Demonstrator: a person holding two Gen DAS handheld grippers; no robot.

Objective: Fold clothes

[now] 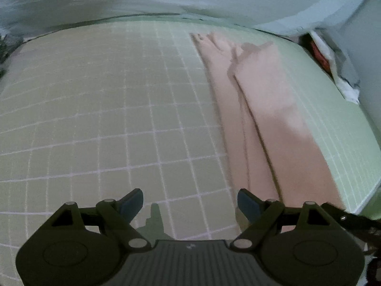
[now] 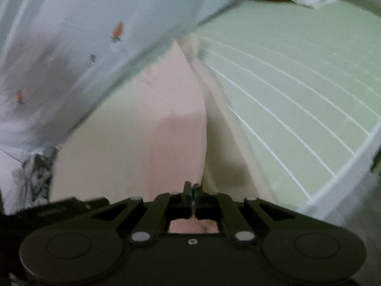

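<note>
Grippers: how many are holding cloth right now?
1. The right gripper is shut on the pink garment; the left gripper is open above the green mat.

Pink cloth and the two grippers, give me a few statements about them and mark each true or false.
1. The left gripper is open. True.
2. The right gripper is wide open. False: it is shut on the pink cloth.
3. The cloth lies on a green grid mat. True.
4. The cloth is blue. False: it is pink.
5. The left gripper holds the cloth. False: nothing is between its fingers.
</note>
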